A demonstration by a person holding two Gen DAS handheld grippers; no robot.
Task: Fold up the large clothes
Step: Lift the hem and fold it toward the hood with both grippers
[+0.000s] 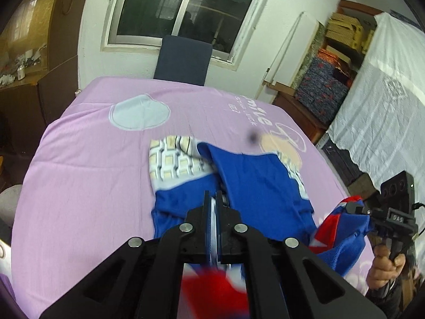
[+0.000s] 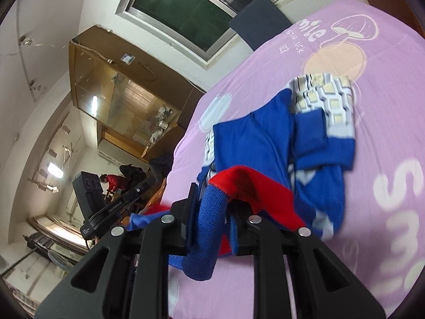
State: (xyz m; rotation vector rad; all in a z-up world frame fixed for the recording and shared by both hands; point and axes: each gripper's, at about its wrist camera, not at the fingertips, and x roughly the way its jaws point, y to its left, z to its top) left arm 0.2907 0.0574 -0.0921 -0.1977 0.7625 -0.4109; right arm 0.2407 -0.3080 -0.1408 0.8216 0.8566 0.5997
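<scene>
A large blue garment with red parts and a cream checked panel lies partly folded on the purple bed sheet. My left gripper is shut on its edge, held above the bed. My right gripper is shut on the blue knitted hem with red lining, also lifted; it also shows at the right of the left wrist view. The garment's far part rests on the sheet. The cloth between the two grippers hangs slack.
A dark blue chair stands at the far edge of the bed under a window. A white lace-covered piece and stacked boxes stand to the right. A wooden glass cabinet is to the left.
</scene>
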